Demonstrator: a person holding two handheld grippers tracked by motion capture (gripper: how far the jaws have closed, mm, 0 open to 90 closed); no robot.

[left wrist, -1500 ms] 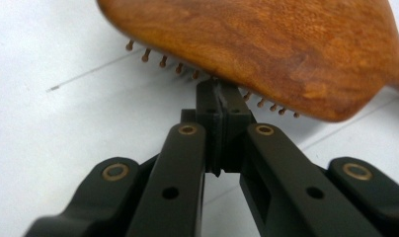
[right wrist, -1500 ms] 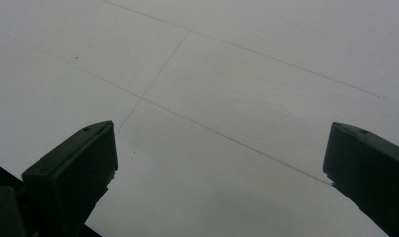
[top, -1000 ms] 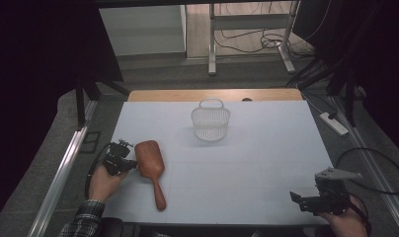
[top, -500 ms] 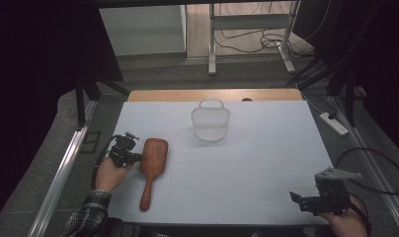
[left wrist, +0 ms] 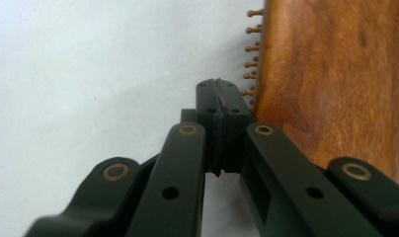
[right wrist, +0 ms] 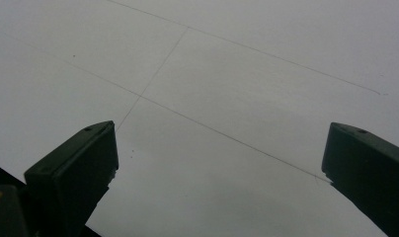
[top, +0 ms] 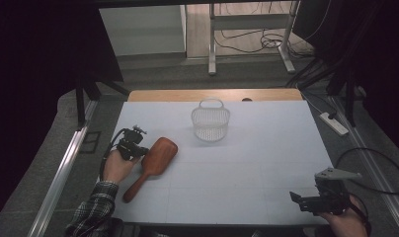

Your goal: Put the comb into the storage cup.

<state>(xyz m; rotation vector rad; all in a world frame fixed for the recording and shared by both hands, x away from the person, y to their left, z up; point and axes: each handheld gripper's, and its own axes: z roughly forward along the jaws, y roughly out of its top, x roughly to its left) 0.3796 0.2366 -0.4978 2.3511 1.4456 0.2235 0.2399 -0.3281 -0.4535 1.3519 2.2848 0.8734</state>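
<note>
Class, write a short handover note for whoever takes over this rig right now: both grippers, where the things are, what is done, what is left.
Left gripper: shut, empty, its tip against the brush head's edge.
Right gripper: open, empty, at the table near-right corner.
Brush: lying bristles down at the table's left, handle toward the person.
Basket: upright, empty, far centre.
Done: nothing gripped or placed.
Left: probably grip the brush and put it in the basket.

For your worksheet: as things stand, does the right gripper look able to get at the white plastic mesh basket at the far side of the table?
Probably yes. The right gripper sits open at the near right corner, and the pale table top between it and the white plastic mesh basket is bare. The wooden hairbrush lies off to the left, out of that path.
</note>
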